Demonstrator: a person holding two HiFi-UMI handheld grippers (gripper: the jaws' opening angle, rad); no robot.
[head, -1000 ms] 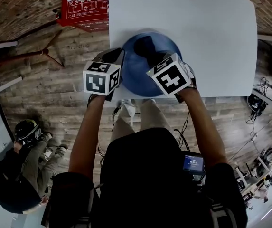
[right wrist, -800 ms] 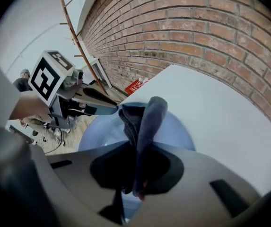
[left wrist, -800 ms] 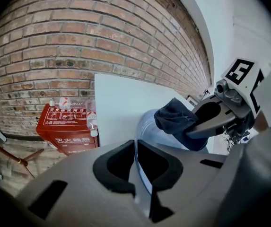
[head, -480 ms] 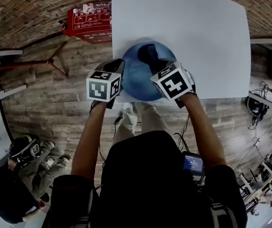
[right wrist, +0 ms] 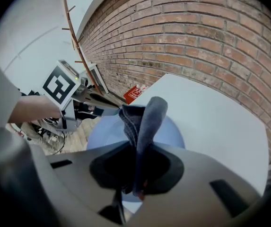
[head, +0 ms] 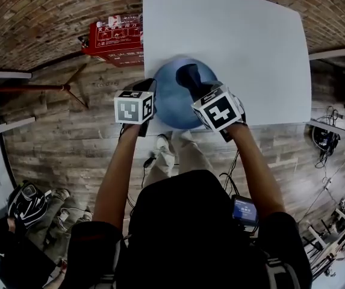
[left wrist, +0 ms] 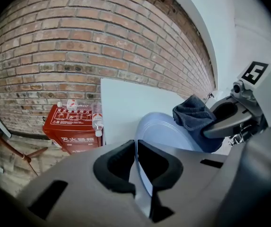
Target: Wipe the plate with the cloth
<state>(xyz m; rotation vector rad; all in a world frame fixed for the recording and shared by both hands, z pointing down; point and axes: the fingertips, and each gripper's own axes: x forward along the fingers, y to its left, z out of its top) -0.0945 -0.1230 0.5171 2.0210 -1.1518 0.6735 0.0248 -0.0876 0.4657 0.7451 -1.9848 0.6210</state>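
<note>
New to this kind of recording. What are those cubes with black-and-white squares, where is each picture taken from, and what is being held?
No robot here: a person holds a two-jaw gripper in each hand, and the marked cubes are parts of those grippers. The head view looks down from the person's head onto a white table. The other two views come from cameras riding on each gripper, looking along its jaws. The left gripper has its jaws shut on the rim of a blue plate at the table's near edge. The right gripper has its jaws shut on a dark blue cloth over the plate.
</note>
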